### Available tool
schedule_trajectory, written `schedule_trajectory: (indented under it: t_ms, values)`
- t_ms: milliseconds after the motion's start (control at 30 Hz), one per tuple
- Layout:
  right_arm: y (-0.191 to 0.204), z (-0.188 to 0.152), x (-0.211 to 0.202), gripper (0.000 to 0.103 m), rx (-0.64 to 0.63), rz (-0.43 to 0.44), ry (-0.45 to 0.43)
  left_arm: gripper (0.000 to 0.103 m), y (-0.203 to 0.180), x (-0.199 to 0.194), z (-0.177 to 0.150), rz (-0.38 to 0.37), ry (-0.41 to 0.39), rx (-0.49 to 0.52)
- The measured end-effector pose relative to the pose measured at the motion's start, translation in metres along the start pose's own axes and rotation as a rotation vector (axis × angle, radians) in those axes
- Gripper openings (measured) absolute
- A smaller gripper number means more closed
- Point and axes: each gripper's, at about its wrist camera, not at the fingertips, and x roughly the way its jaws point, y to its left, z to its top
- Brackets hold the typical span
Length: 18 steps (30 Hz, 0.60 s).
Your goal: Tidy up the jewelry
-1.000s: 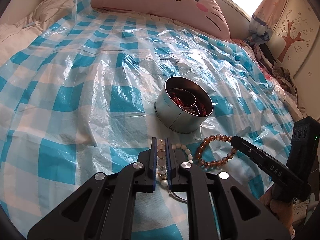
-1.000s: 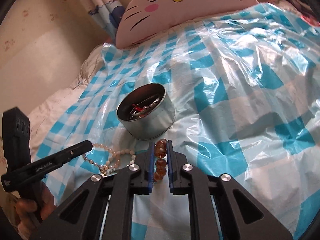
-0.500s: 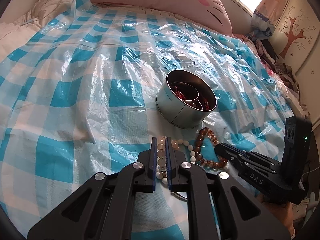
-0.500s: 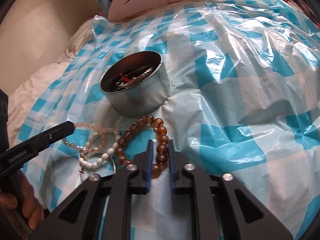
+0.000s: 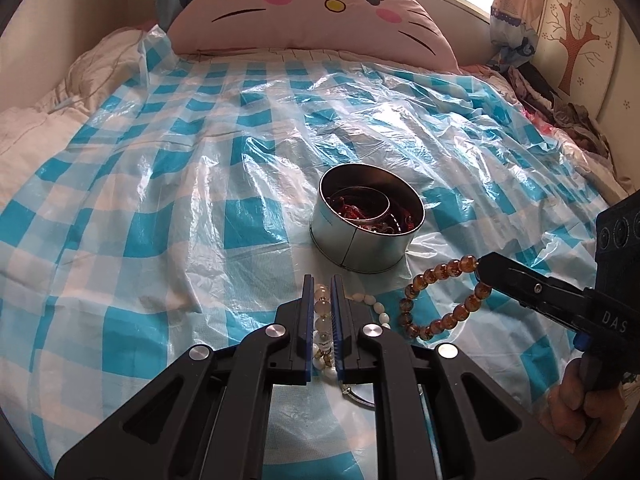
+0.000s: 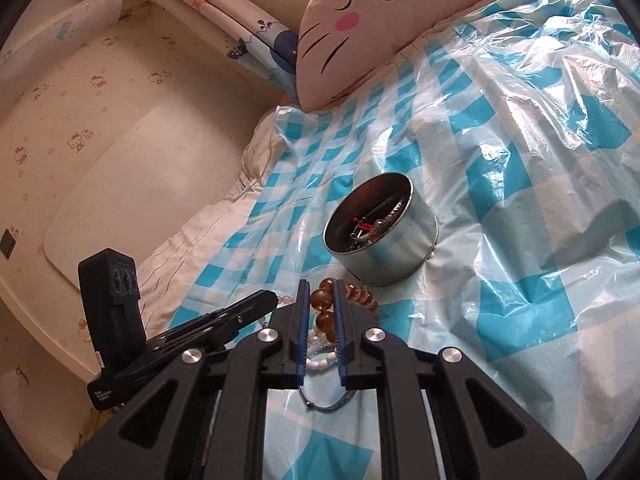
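Note:
A round metal tin [image 5: 366,228] with red jewelry and a bangle inside stands on the blue checked plastic sheet [image 5: 160,216]; it also shows in the right wrist view [image 6: 380,232]. My left gripper [image 5: 322,292] is shut on a pale bead bracelet [image 5: 322,320]. My right gripper [image 6: 322,292] is shut on an amber bead bracelet [image 6: 324,308] and holds it lifted just in front of the tin; the left wrist view shows the amber bracelet [image 5: 440,300] hanging from the right gripper's fingertips [image 5: 492,268]. A thin metal hoop [image 6: 324,402] lies under both grippers.
A pink cat-face pillow [image 5: 308,8] lies at the head of the bed. White bedding [image 5: 36,128] borders the sheet on the left, and a cream wall [image 6: 100,140] stands beyond it. Clothes [image 5: 568,116] are piled at the right edge.
My right gripper has risen, lifting the amber bracelet off the sheet, and tilted. My left gripper stays shut on the pale bracelet and has tipped up to a flatter angle.

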Motion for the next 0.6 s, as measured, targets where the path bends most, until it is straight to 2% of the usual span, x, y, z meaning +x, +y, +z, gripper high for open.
schedule_trajectory:
  t_ms: [600]
  values:
    - [-0.003,0.003,-0.008,0.012,0.043,0.130,-0.036,0.008,-0.018,-0.016,0.002,0.052,-0.079,0.072]
